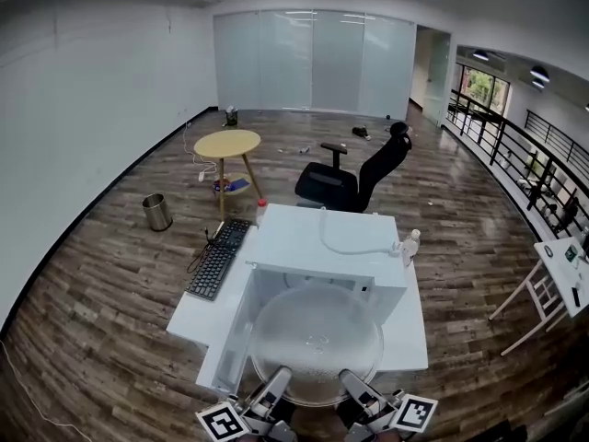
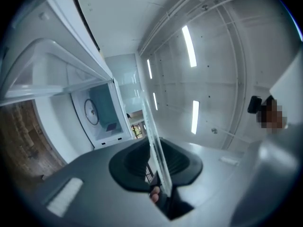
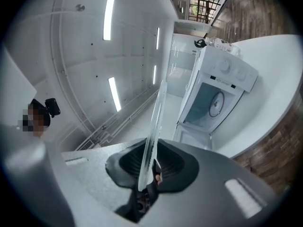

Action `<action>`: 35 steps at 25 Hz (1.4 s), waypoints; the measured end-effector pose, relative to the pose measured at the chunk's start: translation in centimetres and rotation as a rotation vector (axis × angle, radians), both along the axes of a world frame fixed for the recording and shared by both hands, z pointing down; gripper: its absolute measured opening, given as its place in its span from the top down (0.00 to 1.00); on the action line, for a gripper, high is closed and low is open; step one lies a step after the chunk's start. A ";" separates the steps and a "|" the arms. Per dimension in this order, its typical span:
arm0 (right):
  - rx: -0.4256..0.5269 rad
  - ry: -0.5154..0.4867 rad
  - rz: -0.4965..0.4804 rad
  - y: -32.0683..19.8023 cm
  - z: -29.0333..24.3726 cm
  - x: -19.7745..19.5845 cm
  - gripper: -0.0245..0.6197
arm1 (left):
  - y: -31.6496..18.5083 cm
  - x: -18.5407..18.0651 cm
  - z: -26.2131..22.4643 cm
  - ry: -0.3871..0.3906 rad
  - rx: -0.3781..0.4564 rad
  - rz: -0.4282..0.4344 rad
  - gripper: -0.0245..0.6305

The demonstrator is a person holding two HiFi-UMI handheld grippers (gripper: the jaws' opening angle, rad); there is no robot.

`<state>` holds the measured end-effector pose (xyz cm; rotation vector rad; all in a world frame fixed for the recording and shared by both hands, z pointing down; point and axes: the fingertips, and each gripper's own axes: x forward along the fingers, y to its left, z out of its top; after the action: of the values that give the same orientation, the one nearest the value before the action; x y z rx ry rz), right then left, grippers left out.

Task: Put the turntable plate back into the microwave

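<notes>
Glass turntable plate (image 1: 317, 353), clear, round: roughly level, just in front of the open cavity, far edge at the opening; not inside yet by the look of it. Seen edge-on in both gripper views (image 2: 154, 126) (image 3: 154, 136).
Left gripper (image 1: 274, 382): jaws pinched on plate's near rim, left side; narrow gap, filled by glass (image 2: 158, 174).
Right gripper (image 1: 354, 382): same, jaws closed on near rim, right side (image 3: 149, 174).
White box microwave (image 1: 322, 242): on white table (image 1: 189, 320); door (image 1: 230, 339) swung open to the left.
Risk 1, slip: thin-rim pinch only, both grips on the near edge, so plate's weight levers down on far side; smooth glass could slide out of the pads.
Risk 2, knock: far rim could catch cavity frame or open door if fed in tilted or off-centre; chip or crack poss.
Risk 3, twist: uneven push from the two hands would skew the plate and load the glass.
Risk 4, bad seat: dropped off-centre, prob. would rock on its support and not turn.
Container, cavity (image 2: 99, 112) (image 3: 213, 98): no plate in it; round ring shape (image 2: 91, 111) visible inside, prob. roller ring, not certain.
Container, grey metal bin (image 1: 157, 212): on wood floor, well apart from table; contents can't tell.
</notes>
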<state>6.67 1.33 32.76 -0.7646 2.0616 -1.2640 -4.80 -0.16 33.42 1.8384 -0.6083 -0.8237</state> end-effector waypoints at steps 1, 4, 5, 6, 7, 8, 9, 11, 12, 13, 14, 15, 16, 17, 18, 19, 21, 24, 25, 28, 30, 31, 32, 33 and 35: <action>0.000 -0.003 0.002 -0.5 0.0 -0.2 0.89 | -0.5 -0.2 0.0 -0.003 -0.001 -0.001 0.86; -0.015 -0.021 0.011 -1.5 0.2 -0.5 0.89 | -1.6 -0.5 0.1 -0.004 -0.009 0.002 0.86; -0.020 -0.024 0.013 -1.7 0.3 -0.5 0.89 | -1.9 -0.5 0.1 -0.004 -0.009 0.005 0.86; -0.022 -0.026 0.014 -2.0 0.4 -0.5 0.89 | -2.1 -0.5 0.1 -0.004 -0.008 0.007 0.86; -0.026 -0.026 0.015 -2.2 0.4 -0.5 0.89 | -2.4 -0.5 0.1 -0.001 -0.010 0.009 0.86; -0.031 -0.024 0.014 -2.5 0.4 -0.5 0.89 | -2.7 -0.4 0.1 0.006 -0.016 0.008 0.87; -0.036 -0.021 0.012 -2.8 0.4 -0.4 0.89 | -2.9 -0.4 0.1 0.014 -0.026 0.005 0.87; -0.043 -0.012 0.001 -2.9 0.3 -0.4 0.89 | -2.8 -0.3 0.2 0.026 -0.046 -0.004 0.86; -0.043 -0.007 -0.005 -2.9 0.3 -0.4 0.89 | -2.7 -0.3 0.3 0.030 -0.048 -0.009 0.87; -0.042 -0.003 -0.009 -2.9 0.3 -0.3 0.89 | -2.7 -0.2 0.4 0.036 -0.047 -0.012 0.87; -0.041 -0.002 -0.010 -2.9 0.4 -0.2 0.89 | -2.7 -0.2 0.3 0.044 -0.046 -0.013 0.87; -0.042 -0.004 -0.009 -2.9 0.4 -0.2 0.89 | -2.8 -0.1 0.3 0.050 -0.045 -0.012 0.87; -0.044 -0.008 -0.007 -3.0 0.5 -0.1 0.89 | -2.9 0.0 0.3 0.050 -0.047 -0.010 0.87; -0.046 -0.013 -0.005 -3.0 0.7 0.0 0.89 | -2.9 0.1 0.4 0.047 -0.050 -0.007 0.87; -0.049 -0.016 -0.005 -3.0 0.9 0.0 0.89 | -2.9 0.1 0.6 0.041 -0.055 -0.006 0.87; -0.052 -0.018 -0.005 -3.0 1.1 0.1 0.89 | -2.9 0.2 0.7 0.035 -0.059 -0.005 0.87; -0.055 -0.019 -0.010 -3.1 1.5 0.1 0.89 | -3.0 0.2 1.2 0.030 -0.067 -0.004 0.87; -0.063 -0.024 -0.009 -3.0 2.0 0.0 0.89 | -2.9 0.1 1.7 0.051 -0.087 0.000 0.87; -0.066 -0.028 -0.004 -2.9 2.2 -0.1 0.89 | -2.9 0.1 1.7 0.057 -0.091 0.006 0.88; -0.068 -0.036 0.010 -2.7 2.8 -0.1 0.89 | -3.0 0.1 2.2 0.032 -0.091 0.032 0.88; -0.065 -0.039 0.017 -2.9 3.2 -0.2 0.89 | -3.2 0.0 2.6 0.026 -0.097 0.038 0.88; -0.065 -0.038 0.018 -2.9 3.3 -0.2 0.89 | -3.2 0.0 2.8 0.029 -0.103 0.039 0.88; -0.065 -0.036 0.019 -2.9 3.5 -0.2 0.89 | -3.2 0.0 3.1 0.031 -0.112 0.038 0.88; -0.067 -0.032 0.018 -2.9 3.8 -0.2 0.89 | -3.1 0.0 3.5 0.031 -0.121 0.038 0.88; -0.069 -0.022 0.017 -2.8 4.4 -0.3 0.88 | -3.0 0.0 4.3 0.026 -0.131 0.038 0.88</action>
<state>6.41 -1.50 37.18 -0.7938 1.9990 -1.3341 -4.82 -3.16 37.75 1.7135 -0.5957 -0.7637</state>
